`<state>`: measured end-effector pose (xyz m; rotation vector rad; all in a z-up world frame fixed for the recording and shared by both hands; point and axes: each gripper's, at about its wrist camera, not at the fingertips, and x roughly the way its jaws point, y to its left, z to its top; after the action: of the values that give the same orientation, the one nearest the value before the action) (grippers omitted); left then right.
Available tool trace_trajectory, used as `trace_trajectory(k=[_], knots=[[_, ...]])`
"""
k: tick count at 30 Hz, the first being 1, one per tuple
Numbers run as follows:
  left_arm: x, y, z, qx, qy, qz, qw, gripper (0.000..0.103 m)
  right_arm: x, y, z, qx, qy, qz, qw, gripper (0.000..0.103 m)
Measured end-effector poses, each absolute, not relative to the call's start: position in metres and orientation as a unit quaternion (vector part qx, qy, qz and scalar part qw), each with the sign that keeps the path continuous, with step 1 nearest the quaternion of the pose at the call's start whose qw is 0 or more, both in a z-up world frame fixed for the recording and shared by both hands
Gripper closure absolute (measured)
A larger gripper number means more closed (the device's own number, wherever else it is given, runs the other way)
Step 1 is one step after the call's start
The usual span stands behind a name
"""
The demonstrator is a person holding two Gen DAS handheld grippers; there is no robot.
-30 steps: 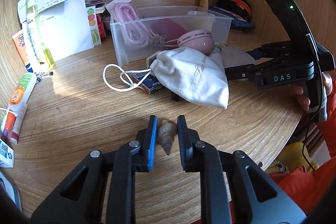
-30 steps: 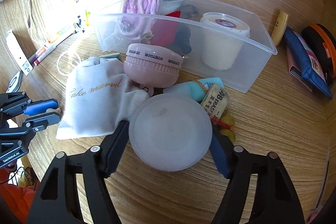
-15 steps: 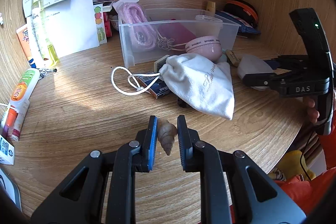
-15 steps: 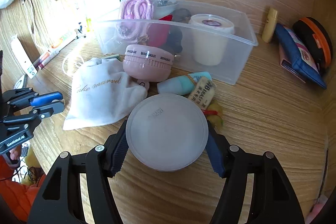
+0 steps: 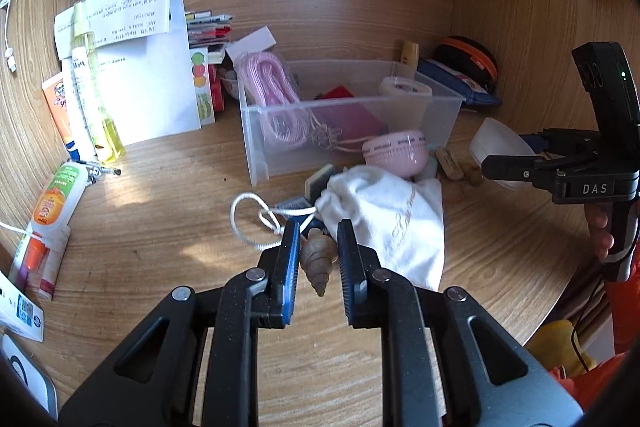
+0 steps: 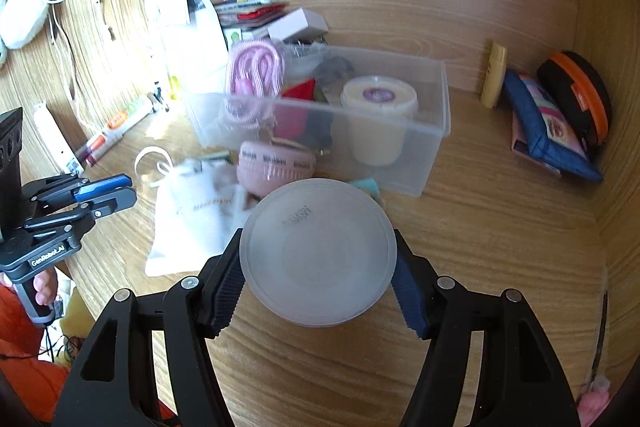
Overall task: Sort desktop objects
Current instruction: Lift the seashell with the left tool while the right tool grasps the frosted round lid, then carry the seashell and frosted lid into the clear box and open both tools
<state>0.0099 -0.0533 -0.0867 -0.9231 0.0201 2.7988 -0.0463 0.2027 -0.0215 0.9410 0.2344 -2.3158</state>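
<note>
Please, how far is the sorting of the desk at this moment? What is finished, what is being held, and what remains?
Done: the clear bin already holds a pink cord and a cream tub.
In hand: the left gripper is shut on a spiral shell; the right gripper clamps a round white container.
Left: the white pouch, the pink round case and small items beside it lie on the desk.
</note>
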Motion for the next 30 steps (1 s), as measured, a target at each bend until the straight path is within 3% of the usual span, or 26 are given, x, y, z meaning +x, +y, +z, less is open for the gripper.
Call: trace_trajectory(k=[30], knots=[[-0.058, -0.055, -0.026, -0.241, 0.008, 0.962, 0.124, 0.085, -0.104, 0.169, 0.023, 0.311, 0.074, -0.883, 0.342, 0.04]])
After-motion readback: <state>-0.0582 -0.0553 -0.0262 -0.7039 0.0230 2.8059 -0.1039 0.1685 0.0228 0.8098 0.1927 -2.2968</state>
